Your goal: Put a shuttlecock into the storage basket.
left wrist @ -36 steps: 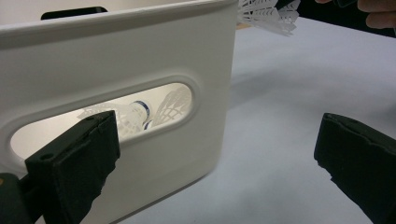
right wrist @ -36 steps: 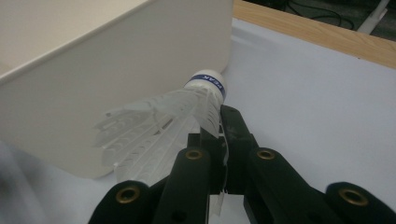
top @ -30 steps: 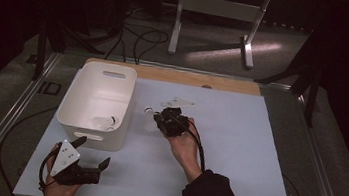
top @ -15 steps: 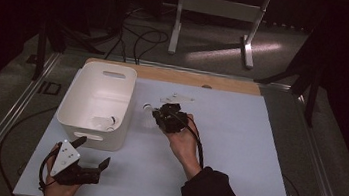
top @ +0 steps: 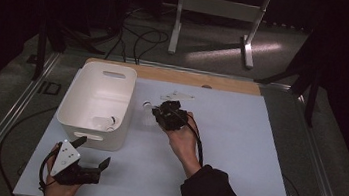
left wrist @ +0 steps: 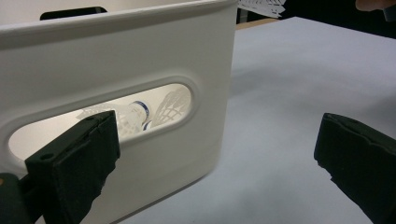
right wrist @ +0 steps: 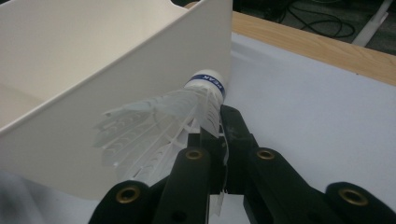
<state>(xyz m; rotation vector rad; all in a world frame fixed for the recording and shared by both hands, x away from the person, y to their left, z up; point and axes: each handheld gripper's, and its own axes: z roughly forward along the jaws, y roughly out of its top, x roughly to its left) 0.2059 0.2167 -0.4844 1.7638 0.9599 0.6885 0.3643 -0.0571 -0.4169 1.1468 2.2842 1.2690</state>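
Presently a white feathered shuttlecock (right wrist: 177, 116) is clamped in the right claw (top: 162, 112), cork tip aimed at ten o'clock toward the white plastic bin (top: 124, 99) just beside it, while the left claw (top: 91, 152) is held apart.

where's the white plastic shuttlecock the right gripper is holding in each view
High view: white plastic shuttlecock at centre, right of the white plastic bin.
Left gripper view: not in it.
Right gripper view: centre, pinched in the right gripper.
Shared landmark: the bin.
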